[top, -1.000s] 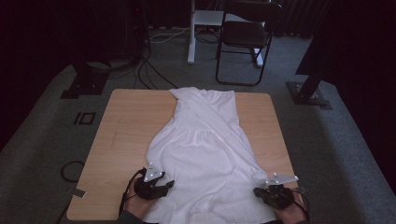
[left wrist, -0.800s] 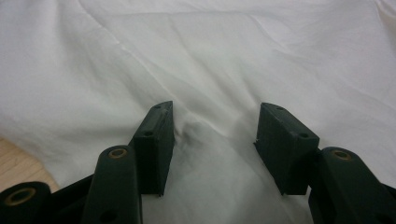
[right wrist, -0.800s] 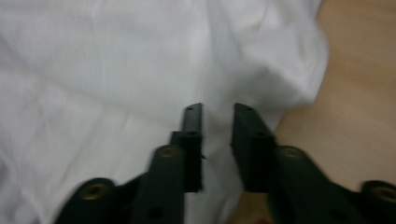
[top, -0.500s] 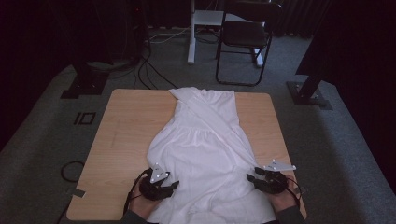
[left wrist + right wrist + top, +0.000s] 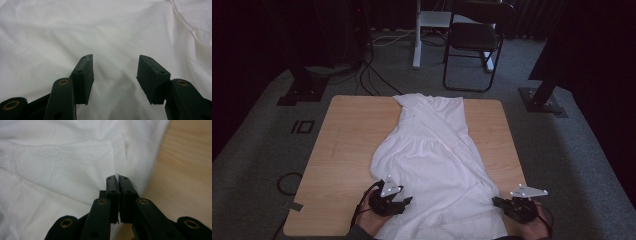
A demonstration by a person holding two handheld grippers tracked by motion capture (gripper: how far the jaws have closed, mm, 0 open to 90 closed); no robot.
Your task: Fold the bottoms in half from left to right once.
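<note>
The right gripper (image 5: 117, 178) has just closed its jaws, pinching a fold of the white dress (image 5: 432, 165) at its near right hem, so that edge is likely ready to lift. The left gripper (image 5: 115, 72) hovers with jaws apart over the cloth. The dress lies lengthwise on the wooden table (image 5: 347, 145), bodice pointing away.

A wooden table (image 5: 347, 150) stands on grey carpet (image 5: 257, 155). At 12 o'clock beyond it a black folding chair (image 5: 474, 40) sits beside a white post (image 5: 416, 35). Cables (image 5: 372, 75) trail across the floor at 11 o'clock. Black stand feet (image 5: 304, 90) at 10 and (image 5: 544, 102) at 2. The far room lies dark
</note>
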